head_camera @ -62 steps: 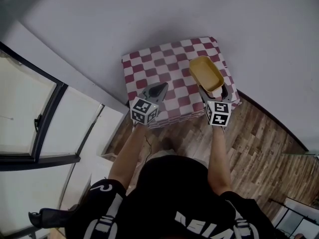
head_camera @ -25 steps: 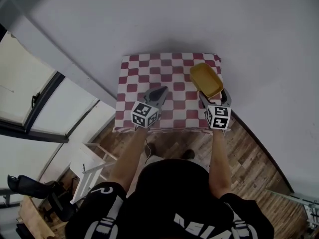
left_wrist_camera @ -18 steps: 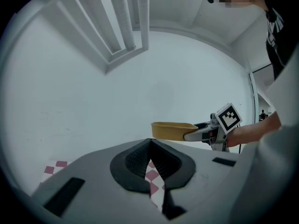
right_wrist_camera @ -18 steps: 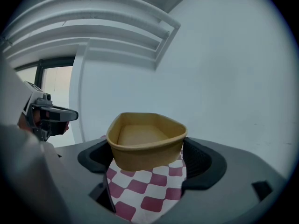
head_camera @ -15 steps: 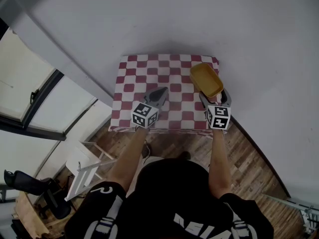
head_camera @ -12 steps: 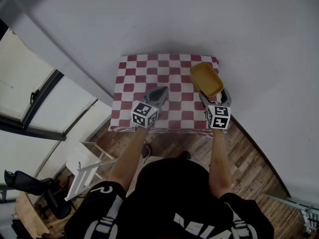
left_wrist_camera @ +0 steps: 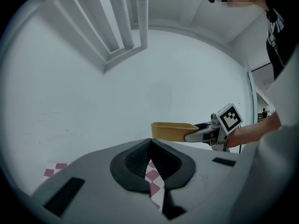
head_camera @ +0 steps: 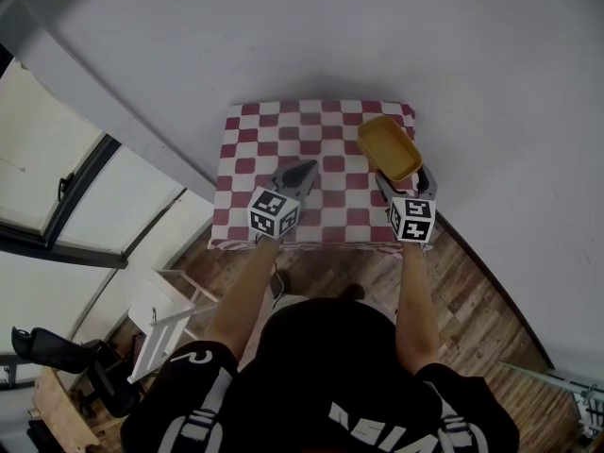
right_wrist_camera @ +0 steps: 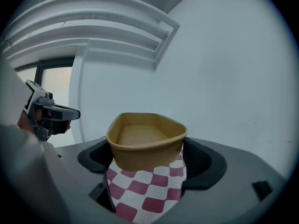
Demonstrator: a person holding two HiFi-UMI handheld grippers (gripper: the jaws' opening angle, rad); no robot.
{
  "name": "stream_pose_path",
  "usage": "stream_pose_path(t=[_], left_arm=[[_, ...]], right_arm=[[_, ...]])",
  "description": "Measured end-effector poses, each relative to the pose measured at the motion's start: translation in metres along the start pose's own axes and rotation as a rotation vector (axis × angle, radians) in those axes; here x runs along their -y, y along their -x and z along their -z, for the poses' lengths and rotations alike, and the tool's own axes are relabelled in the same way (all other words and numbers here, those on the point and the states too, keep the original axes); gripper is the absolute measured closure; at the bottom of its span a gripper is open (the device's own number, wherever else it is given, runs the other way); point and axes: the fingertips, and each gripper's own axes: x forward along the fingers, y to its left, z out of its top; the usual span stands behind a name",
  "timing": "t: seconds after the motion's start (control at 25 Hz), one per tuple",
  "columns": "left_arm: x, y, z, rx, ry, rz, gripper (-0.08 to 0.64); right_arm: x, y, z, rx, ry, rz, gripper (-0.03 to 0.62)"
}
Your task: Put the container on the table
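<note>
- Right gripper [head_camera: 403,182]: jaws closed onto the near end of the container [right_wrist_camera: 145,143], one pad on each side wall. The grip is low on the walls and the rim shows above the pads.
- Container attitude: open side up, roughly level, reaching straight out ahead of the right gripper. I judge that holding it by one end keeps the base free, so it can meet the cloth flat.
- Contents: none. The right gripper view looks over the rim onto a bare tan floor inside, with no food, liquid or lid.
- Position of the task's thing: it is ahead of the right gripper and over the table [head_camera: 283,130], toward that table's far right corner. Red-and-white checked cloth shows directly under the base and between my jaws.
- Contact: the base looks to hang just clear of the cloth, but I cannot confirm a gap from these angles.
- Left gripper [head_camera: 302,170]: fingertips pressed together with nothing between them. It hovers over the middle of the table, well apart from the container, which lies off to its right. It has no part in the carry and is out of the way.
- Status (judgement): the container is over the target and not yet released. What is left is to lower it until the base seats, then spread the right jaws.
- Risk: the near corner of the table is close, so a placement further ahead of the gripper looks safer.
</note>
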Motion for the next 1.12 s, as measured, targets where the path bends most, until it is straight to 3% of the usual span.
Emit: stream_pose_path(t=[1.12], left_arm=[[-0.023,0.007,0.009,-0.016,0.018,-0.01,0.535]], right_arm=[[-0.02,-0.016,0.005,-0.014,0.002,-0.015,0.117]])
